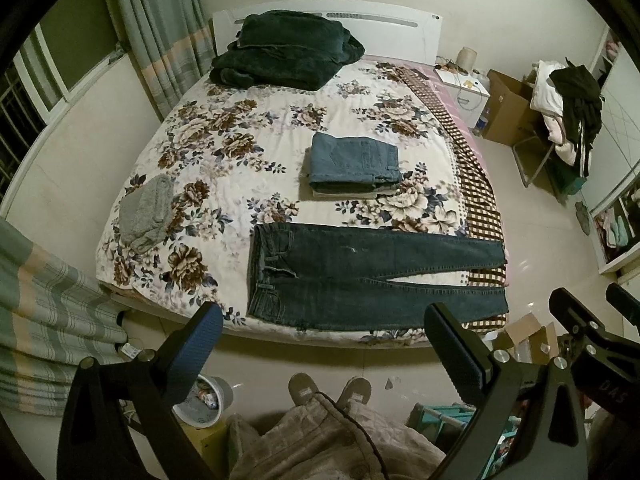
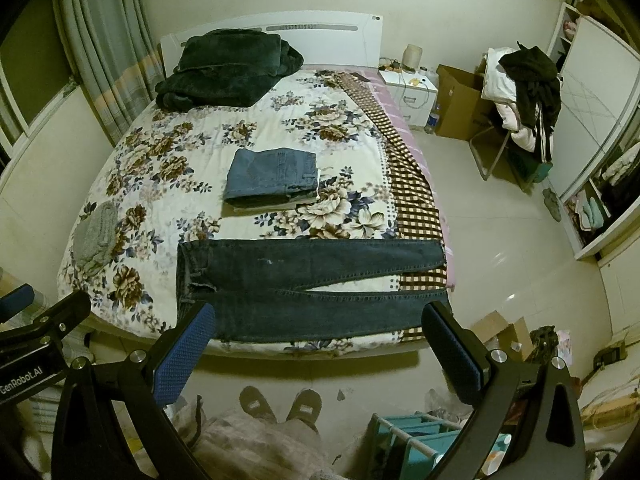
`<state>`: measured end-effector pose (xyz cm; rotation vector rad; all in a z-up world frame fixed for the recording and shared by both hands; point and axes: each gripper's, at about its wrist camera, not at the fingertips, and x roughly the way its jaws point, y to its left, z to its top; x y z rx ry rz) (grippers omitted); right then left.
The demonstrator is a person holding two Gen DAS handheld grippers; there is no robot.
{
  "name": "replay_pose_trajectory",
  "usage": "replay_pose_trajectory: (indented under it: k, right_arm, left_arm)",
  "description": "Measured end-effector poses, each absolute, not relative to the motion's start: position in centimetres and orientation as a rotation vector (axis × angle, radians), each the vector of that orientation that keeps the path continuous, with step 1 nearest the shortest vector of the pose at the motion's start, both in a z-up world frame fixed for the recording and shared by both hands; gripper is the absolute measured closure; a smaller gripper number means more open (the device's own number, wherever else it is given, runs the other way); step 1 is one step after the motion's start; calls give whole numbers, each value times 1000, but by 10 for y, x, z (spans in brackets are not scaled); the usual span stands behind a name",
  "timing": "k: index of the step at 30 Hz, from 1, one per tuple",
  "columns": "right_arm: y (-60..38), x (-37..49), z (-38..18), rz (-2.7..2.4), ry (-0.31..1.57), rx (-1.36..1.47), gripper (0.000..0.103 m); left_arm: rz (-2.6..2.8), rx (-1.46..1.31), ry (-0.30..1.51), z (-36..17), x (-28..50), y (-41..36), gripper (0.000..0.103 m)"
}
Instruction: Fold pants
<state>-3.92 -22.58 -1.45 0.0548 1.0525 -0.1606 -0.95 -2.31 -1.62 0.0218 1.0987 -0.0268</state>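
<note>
Dark jeans (image 1: 360, 276) lie flat along the bed's (image 1: 224, 148) near edge, long axis crosswise to both grippers, waistband left, the 2 leg cuffs right. The left gripper (image 1: 320, 344) and right gripper (image 2: 316, 340) hover short of that edge, jaws spread and empty. Judging by position, the left is nearer the waistband, the right nearer the cuffs.

Bedroom before me. Bed (image 1: 224, 152) with white headboard (image 1: 400, 28) and floral quilt, checked blanket (image 1: 476, 184) along its right edge. Pale cream walls; glossy light tiled floor (image 2: 500, 248). Window with green plaid curtains (image 1: 160, 32) at left. White nightstand (image 2: 412, 88) beside the headboard, cardboard box (image 2: 460, 100) next to it, chair (image 2: 516, 120) heaped with clothes, wardrobe (image 2: 600, 112) at right. Dim, yellowish indoor light.
</note>
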Motion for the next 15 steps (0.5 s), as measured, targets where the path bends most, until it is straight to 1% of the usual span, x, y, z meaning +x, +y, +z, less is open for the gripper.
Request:
replay_pose_trajectory:
  k: [2, 3, 9, 15]
  right_arm:
    - [-225, -39, -15, -162, 1055, 56, 0]
    - [-225, -40, -15, -164, 1056, 57, 0]
    - [-220, -41, -21, -175, 1066, 67, 0]
    - [-214, -29, -51, -254, 1058, 94, 0]
  left_arm:
    - [-31, 24, 1102, -20, -9, -26, 0]
    - [-35, 24, 1105, -26, 4, -16, 0]
    - [-51, 27, 1109, -27, 12, -3, 0]
    - [-2, 12, 1067, -42, 46, 19, 0]
